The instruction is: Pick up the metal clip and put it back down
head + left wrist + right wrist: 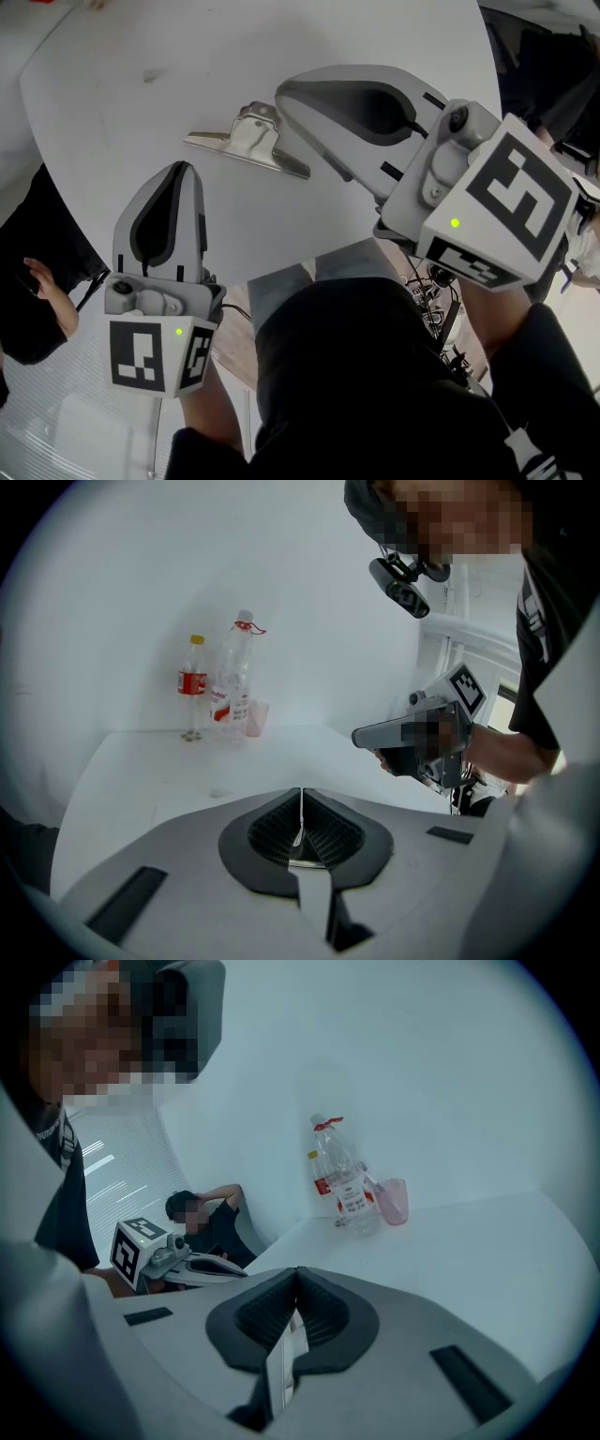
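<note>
Metal clip [248, 141] flat on worktop [112, 84], beyond left gripper [176, 171], just left of right gripper [289, 94]. Both grippers' fingers clenched, empty. To grasp well: part right fingers, straddle raised handle squarely.

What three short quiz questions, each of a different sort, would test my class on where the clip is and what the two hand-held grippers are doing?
1. True or false: the right hand-held gripper has its jaws shut on the silver metal clip.
2. Multiple choice: the jaws of the left hand-held gripper are A) wide apart, B) together with nothing between them, C) shut on the clip.
3. Fill in: the clip rests on the white round ____.

Key:
1. False: the right hand-held gripper is shut and holds nothing.
2. B.
3. table.
</note>
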Available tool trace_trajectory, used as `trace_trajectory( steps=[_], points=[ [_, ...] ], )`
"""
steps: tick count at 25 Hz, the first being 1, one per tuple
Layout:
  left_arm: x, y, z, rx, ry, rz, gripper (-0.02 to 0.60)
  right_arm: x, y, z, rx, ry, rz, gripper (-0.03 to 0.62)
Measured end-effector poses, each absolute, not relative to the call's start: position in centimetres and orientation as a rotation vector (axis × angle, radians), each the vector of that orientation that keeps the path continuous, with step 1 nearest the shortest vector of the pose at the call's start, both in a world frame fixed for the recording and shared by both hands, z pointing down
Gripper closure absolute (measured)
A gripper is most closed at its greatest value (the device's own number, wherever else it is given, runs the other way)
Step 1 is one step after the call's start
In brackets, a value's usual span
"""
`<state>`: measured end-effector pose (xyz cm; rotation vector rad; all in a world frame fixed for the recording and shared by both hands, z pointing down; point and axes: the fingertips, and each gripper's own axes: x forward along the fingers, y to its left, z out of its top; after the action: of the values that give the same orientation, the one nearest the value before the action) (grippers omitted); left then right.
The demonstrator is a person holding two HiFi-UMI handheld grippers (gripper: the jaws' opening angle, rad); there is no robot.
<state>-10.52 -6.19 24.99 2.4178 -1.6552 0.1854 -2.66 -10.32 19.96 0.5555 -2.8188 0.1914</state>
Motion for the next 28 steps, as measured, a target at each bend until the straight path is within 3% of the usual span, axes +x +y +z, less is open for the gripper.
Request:
trace_trajectory(
  steps=[28],
  points=[
    [-7.2,-2.1,11.8,2.641,-1.792,0.076,0.558,0.5,-4.5,7.3,0.611,-2.928,-0.159,0.576]
  ],
)
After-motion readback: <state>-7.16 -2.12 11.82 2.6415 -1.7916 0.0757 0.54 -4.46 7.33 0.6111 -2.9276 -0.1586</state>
